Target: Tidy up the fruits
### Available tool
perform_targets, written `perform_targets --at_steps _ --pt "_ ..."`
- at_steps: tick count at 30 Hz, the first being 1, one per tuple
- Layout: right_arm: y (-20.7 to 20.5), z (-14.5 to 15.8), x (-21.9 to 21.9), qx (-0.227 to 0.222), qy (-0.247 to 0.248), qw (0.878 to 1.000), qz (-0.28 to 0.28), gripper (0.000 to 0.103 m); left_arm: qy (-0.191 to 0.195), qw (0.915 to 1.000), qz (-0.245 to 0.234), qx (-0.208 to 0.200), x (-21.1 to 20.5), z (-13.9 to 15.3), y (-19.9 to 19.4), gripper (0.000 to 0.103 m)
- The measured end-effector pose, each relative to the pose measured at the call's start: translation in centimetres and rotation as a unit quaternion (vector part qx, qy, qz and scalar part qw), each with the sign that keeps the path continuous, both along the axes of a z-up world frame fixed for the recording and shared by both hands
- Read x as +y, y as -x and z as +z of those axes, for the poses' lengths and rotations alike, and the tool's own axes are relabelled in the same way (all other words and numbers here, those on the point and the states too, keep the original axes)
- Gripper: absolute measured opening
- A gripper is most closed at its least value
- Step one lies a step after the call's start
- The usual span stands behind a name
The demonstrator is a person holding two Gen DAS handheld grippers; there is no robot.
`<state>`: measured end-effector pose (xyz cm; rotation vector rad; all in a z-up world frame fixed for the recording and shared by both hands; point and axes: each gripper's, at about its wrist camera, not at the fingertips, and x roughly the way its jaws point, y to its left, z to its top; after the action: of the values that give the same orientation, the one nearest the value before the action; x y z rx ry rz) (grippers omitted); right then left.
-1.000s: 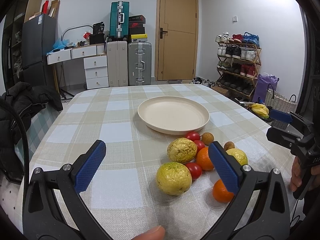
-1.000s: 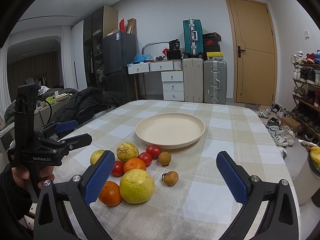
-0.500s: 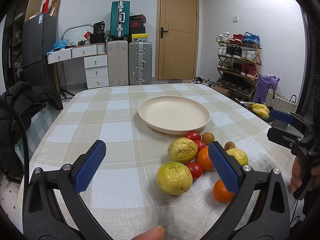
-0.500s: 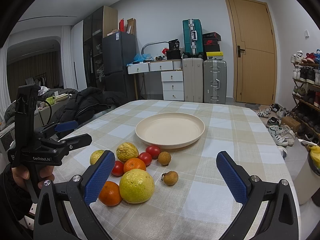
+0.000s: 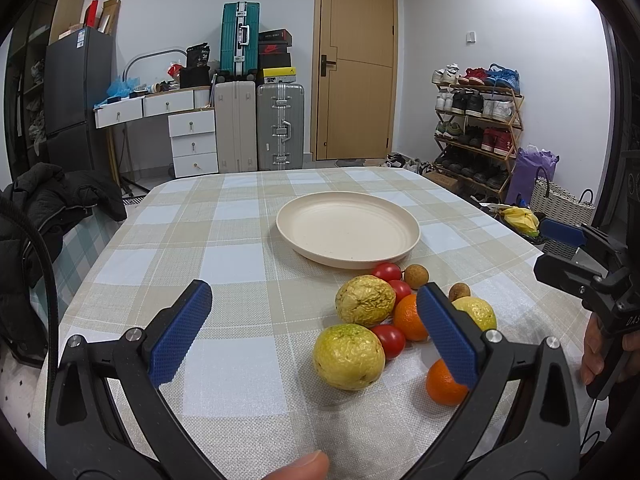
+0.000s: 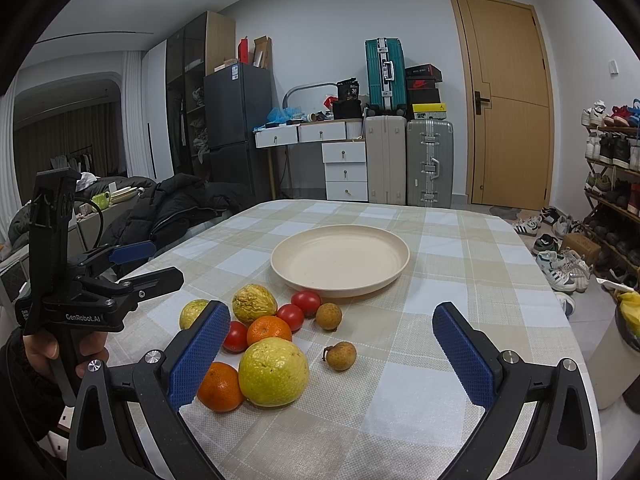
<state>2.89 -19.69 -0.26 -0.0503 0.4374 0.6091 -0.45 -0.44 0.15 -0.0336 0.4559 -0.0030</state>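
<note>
The left gripper (image 5: 314,330) and the right gripper (image 6: 332,354) are hovering above the checked tablecloth (image 5: 232,248), each with jaws standing wide apart and gripping nothing. The fruits (image 6: 276,334) are lying clustered on the cloth just beside the near rim of the cream plate (image 6: 340,258), which is holding nothing. One longan (image 6: 339,355) is sitting slightly apart from the cluster

A lived-in home: ahead of the grippers, beyond the beige-and-white checked tablecloth (image 5: 224,248), stand a tan wooden door (image 5: 354,68), stacked teal and silver hard-shell suitcases (image 5: 256,108), a white drawer desk (image 5: 176,128), and, ahead to the right, a wooden shoe rack full of trainers (image 5: 476,124)
</note>
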Motion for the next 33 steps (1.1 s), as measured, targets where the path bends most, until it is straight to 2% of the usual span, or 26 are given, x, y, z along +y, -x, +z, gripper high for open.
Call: perform_targets --at_steps 8,15,19,24,30,33 --pt "-0.1 -0.1 0.0 0.006 0.006 1.000 -0.007 0.103 0.002 1.0000 0.004 0.001 0.1 -0.1 -0.1 0.102" --pt "-0.9 -0.4 0.6 0.024 0.031 0.999 -0.020 0.103 0.007 1.0000 0.005 0.004 0.4 -0.1 -0.1 0.102" --pt "-1.3 -0.8 0.9 0.056 0.039 0.997 -0.022 0.103 0.011 0.9997 0.009 0.019 0.7 -0.3 -0.4 0.102" --pt "-1.5 -0.9 1.4 0.093 0.039 0.995 -0.010 0.103 -0.007 0.9986 -0.004 0.052 0.0 -0.9 -1.0 0.102" --pt "-2.0 -2.0 2.4 0.139 0.055 0.989 -0.012 0.103 -0.007 0.9963 -0.019 0.084 -0.4 -1.6 -1.7 0.102" --pt "-2.5 -2.7 2.5 0.170 0.048 0.984 -0.008 0.102 -0.006 0.9946 -0.023 0.101 -0.4 -2.1 -2.2 0.102"
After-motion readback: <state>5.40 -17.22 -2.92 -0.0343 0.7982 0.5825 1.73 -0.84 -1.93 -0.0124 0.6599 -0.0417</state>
